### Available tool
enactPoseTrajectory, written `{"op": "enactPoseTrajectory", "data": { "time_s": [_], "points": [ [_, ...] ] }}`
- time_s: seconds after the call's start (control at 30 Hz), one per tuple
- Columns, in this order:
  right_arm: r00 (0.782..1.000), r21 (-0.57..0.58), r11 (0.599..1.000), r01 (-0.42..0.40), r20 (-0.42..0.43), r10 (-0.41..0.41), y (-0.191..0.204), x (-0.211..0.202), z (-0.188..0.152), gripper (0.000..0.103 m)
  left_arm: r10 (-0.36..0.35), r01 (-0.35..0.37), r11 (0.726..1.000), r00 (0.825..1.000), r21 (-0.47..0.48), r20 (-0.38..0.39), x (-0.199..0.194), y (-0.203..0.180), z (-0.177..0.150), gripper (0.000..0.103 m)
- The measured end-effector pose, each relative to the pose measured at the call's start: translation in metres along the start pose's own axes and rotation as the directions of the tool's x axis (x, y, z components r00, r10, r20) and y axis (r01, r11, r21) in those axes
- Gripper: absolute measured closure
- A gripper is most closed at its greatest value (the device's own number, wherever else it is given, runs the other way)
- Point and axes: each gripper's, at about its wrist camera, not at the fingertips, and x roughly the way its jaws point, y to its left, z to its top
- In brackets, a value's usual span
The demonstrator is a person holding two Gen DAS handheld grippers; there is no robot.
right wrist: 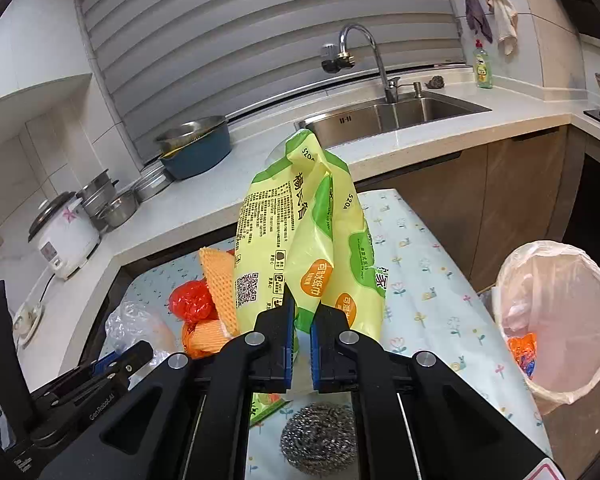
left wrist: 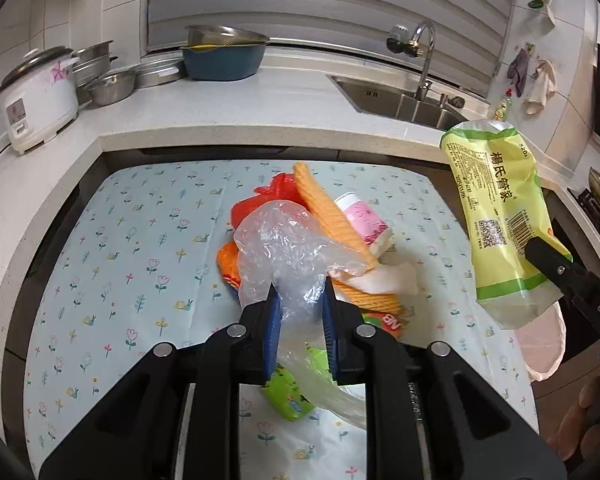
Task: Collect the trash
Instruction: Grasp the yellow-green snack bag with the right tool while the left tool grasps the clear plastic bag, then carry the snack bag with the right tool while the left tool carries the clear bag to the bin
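— Trash first, from the left: the clear plastic bag [left wrist: 284,248] sits crumpled between the blue pads of the left gripper [left wrist: 300,300], which looks closed on its lower folds, atop the pile on the floral tablecloth [left wrist: 132,240].

— And beside it?

— An orange mesh cloth [left wrist: 328,216], a red plastic bag [left wrist: 276,192], a pink paper cup [left wrist: 362,220], all touching in one heap mid-table. A steel wool scrubber [right wrist: 320,440] lies on the cloth under the right gripper.

— The right gripper?

— The right gripper [right wrist: 302,328] is clamped on the lower edge of the yellow-green wrapper [right wrist: 300,248], lifted clear of the pile, glossy and creased.

— Room to move?

— Bare cloth lies around the heap; the table's right edge is close, and past it stands the trash bin [right wrist: 556,320] with a pale pink liner, mouth open, an orange wrapper [right wrist: 522,352] inside.
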Motion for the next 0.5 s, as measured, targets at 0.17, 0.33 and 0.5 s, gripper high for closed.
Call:
{"op": "enactPoseTrajectory", "data": {
  "time_s": [0.17,0.33,0.5],
  "points": [
    [0.999,0.027,0.999,0.033,0.033,-0.034,-0.031,-0.029,0.003,0.097,-0.044,0.043,0.997,0.999,0.057,0.016,-0.015,-0.044,0.000,0.085],
    [0.995,0.069,0.995,0.073,0.059,-0.077,-0.069,-0.054,0.004,0.097,-0.091,0.088,0.989,0.996,0.122,0.018,-0.024,-0.092,-0.005,0.085],
    [0.989,0.113,0.986,0.120,0.072,-0.128,-0.109,-0.073,0.002,0.097,-0.136,0.132,0.973,0.991,0.189,0.007,-0.026,-0.139,-0.011,0.084]
  ]
}}
